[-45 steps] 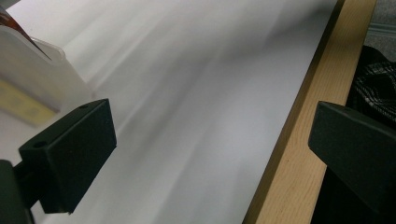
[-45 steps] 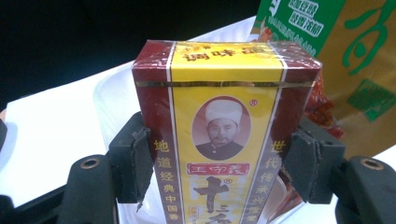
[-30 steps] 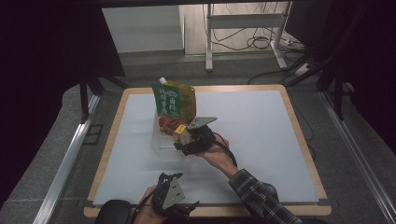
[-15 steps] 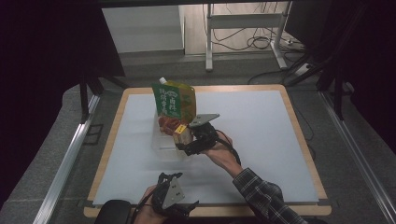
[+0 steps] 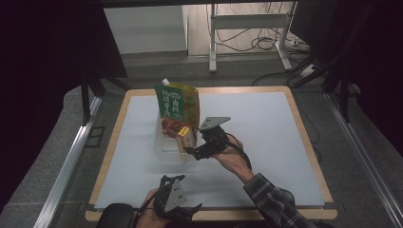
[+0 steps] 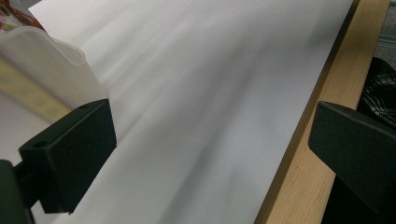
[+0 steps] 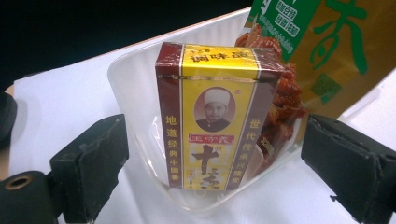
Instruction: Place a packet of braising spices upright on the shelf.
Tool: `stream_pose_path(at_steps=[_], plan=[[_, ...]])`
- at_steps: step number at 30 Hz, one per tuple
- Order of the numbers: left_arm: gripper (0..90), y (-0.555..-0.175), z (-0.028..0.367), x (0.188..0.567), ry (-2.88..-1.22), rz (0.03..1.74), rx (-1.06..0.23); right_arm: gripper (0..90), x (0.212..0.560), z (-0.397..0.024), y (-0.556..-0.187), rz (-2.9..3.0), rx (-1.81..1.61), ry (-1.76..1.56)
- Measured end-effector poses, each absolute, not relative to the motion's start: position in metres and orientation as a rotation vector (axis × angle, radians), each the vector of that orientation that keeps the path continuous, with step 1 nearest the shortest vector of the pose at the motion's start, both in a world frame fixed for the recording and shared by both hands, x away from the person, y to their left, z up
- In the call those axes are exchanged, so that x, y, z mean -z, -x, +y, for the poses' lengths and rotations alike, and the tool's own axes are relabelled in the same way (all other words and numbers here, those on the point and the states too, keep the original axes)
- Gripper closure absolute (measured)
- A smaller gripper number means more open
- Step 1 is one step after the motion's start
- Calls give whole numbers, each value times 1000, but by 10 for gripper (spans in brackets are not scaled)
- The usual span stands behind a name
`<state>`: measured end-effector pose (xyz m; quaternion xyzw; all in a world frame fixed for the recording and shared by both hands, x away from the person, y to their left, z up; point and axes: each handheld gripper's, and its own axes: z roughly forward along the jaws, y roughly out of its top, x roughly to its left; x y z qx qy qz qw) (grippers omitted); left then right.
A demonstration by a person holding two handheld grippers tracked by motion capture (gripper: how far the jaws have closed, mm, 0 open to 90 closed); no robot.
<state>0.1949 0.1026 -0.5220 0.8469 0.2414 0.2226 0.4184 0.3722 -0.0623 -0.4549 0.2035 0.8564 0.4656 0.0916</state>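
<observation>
Yellow spice box [image 7: 217, 116] upright in clear tray [image 7: 140, 84] near table's far-left corner; right gripper [image 7: 210, 168] jaws just opened, empty. Best withdrawn straight, without tipping box. Left gripper [image 6: 210, 154] jaws apart.

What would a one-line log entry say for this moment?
right gripper: jaws just opened, apart | spice box: upright in clear tub | left gripper: open, idle

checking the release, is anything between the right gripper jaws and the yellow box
No. In the right gripper view the right gripper stands open, clear gaps either side of the yellow box standing in the clear tub.
</observation>
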Motion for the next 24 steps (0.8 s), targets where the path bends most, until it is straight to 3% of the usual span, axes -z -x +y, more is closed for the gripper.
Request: stream_pose_path(at_steps=[24], plan=[[7,-195,103,522,-2131,602,-563,68,455,-100,-365,2513,-1315,-601]])
